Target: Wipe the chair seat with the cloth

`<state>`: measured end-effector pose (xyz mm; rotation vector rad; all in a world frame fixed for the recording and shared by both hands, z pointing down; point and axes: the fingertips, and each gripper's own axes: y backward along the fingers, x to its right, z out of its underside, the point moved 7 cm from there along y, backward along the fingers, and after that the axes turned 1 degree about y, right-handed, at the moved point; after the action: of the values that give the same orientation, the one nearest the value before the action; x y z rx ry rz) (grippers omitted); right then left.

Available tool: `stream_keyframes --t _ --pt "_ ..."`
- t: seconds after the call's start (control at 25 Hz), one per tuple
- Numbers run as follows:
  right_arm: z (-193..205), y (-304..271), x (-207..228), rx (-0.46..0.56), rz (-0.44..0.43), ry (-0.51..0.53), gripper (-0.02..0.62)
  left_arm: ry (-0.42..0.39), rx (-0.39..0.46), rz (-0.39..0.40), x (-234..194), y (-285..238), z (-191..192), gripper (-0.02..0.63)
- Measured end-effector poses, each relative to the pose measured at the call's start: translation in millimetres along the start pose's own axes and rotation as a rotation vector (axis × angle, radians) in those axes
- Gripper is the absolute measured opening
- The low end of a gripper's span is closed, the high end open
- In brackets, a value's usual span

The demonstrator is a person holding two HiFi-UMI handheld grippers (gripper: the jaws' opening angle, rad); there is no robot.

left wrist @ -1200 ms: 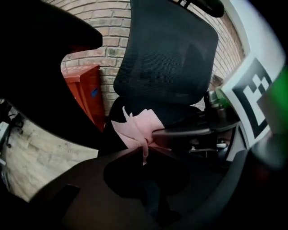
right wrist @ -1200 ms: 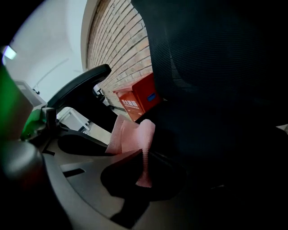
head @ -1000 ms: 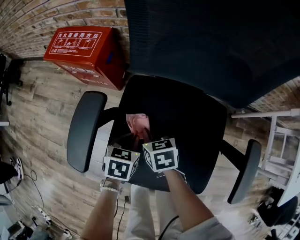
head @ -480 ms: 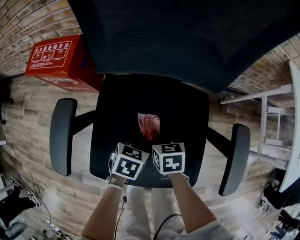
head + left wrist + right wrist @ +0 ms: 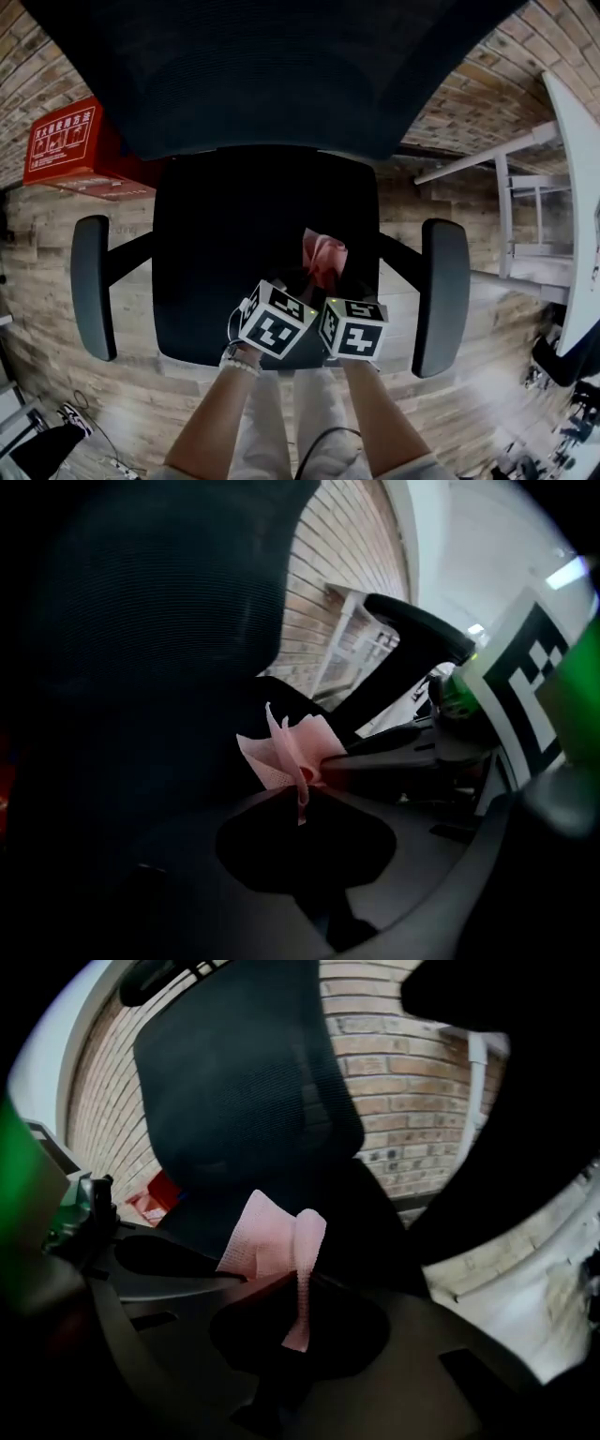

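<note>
Looking down on the big black office chair [image 5: 272, 187] from above; its tall mesh backrest [image 5: 272, 66] fills the top of the head view, fine woven grid, slightly curved; under it sits the black padded chair seat [image 5: 206, 262], squarish with rounded corners, matte and pretty featureless; two long rounded black plastic armrests flank it, one on the left [image 5: 92, 281] and one on the right [image 5: 442, 291]; wood-plank floor [image 5: 37, 234] underneath.

Both tools are side by side at the front edge of the seat, right of its middle; the left gripper [image 5: 302, 794] has its jaws closed on the thin pink textured cloth [image 5: 323, 258], and the right gripper [image 5: 298, 1302] is pinched on that same cloth too, with a strip of it running down between the jaws.

The cloth sits on the right half of the seat, closer to the right armrest than to the left one; it's soft, a bit waffle-textured, and bunched into an upright ruffle rather than lying flat (so I'd guess only its lower folds actually meet the seat, can't say for sure).

My read: this is mid-wipe, with the cloth being worked across the seat by both tools together; next move calls for pressing it lower so more fabric lies on the surface, then sweeping toward the wide left half; thin fabric could slip out of the pinch if it drags.
</note>
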<state>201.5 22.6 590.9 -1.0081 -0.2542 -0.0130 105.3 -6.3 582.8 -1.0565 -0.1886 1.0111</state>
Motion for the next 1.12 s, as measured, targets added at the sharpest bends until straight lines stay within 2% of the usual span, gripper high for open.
stream_keyframes --t 0.36,0.52,0.8,1.12 --pt "22 37 46 0.047 0.142 -0.145 0.052 -0.137 -0.027 0.128 48 -28 -20 0.041" --pt "26 44 53 0.049 0.161 -0.152 0.051 -0.170 -0.035 0.146 58 -31 -22 0.042" --pt "27 40 39 0.026 0.125 -0.111 0.052 -0.136 -0.033 0.124 49 -22 -11 0.041" --pt "37 27 -12 -0.020 0.012 -0.001 0.051 -0.037 -0.027 0.068 20 11 27 0.041"
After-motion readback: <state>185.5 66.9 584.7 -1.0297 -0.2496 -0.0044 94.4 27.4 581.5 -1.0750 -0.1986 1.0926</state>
